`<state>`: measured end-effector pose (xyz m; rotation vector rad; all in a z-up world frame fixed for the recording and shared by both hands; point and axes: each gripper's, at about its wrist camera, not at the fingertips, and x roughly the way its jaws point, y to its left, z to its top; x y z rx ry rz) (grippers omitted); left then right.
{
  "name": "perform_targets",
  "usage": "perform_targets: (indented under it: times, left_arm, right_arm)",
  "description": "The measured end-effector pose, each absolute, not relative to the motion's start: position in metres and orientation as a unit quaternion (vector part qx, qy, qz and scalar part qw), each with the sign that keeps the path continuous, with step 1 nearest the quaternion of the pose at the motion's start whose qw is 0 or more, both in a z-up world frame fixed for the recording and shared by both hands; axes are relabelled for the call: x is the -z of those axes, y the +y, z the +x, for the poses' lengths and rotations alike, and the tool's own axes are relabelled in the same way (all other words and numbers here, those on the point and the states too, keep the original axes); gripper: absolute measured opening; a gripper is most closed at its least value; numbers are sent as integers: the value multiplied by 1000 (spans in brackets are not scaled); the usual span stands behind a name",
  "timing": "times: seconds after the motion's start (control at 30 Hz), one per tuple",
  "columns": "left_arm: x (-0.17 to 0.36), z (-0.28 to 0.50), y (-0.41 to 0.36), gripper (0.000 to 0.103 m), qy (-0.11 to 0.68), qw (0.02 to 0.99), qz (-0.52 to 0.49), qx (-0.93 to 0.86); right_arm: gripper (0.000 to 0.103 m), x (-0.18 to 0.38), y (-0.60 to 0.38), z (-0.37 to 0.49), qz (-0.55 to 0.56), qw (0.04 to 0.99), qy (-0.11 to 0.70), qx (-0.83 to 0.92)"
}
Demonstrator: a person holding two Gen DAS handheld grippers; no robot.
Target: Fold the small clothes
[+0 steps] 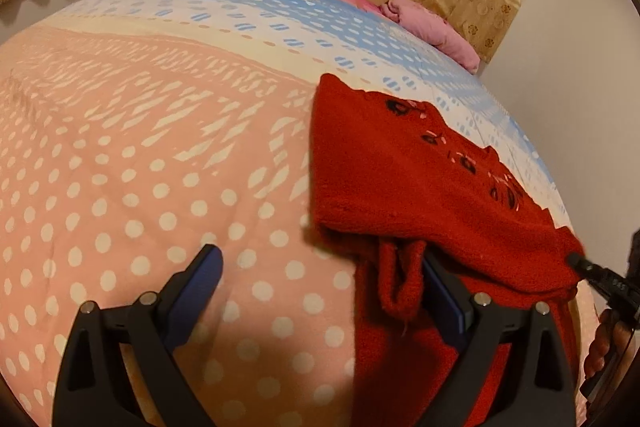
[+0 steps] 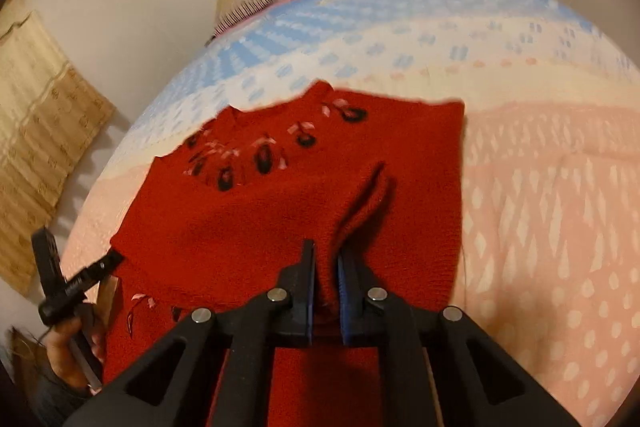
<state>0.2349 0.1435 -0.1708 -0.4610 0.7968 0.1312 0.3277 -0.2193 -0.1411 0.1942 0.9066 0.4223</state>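
Right fingers (image 2: 306, 283) pinching red sweater (image 2: 280, 211)

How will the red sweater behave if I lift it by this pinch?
Likely floppy: the red sweater puckers into a ridge where the right gripper pinches it. Its fuzzy knit probably resists slipping in the grip. Its folded layers may fall open when lifted.

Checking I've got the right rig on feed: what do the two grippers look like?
The left gripper and right gripper match: black angular plastic fingers, blue pads on the inner faces, round silver bolts at the joints. No cables or markings show in either view.
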Motion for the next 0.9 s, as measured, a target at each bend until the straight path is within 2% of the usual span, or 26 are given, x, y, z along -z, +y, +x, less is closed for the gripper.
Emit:
perform_targets:
  times: [0.17,0.33,0.37,0.43,0.5,0.53,0.7,0.9]
  left_arm:
    - [172,237,141,98,391,893,-213,-65]
    - [172,236,140,98,392,893,-211,-64]
    - [172,235,140,98,393,893,-210,-63]
    - [172,234,138,99,396,893,-207,-58]
    - [171,232,135,100,402,892,-199,-52]
    - [170,230,133,100,403,893,-195,-48]
    - [161,189,127,100,393,895,-211,-10]
    - [154,110,111,98,401,900,-167,36]
  right_arm:
    - [8,111,-229,307,52,913,363,-178]
    - [10,153,-239,324,60,884,440,-149]
    - [13,159,-243,323,73,881,443,-151]
    - [26,163,-251,321,95,879,445,-145]
    - [54,163,-255,319,105,875,449,-145]
    - [57,164,-257,317,108,872,453,-148]
    - [57,159,-265,291,117,863,461,-171]
    - [57,159,-268,231,89,854,472,-197]
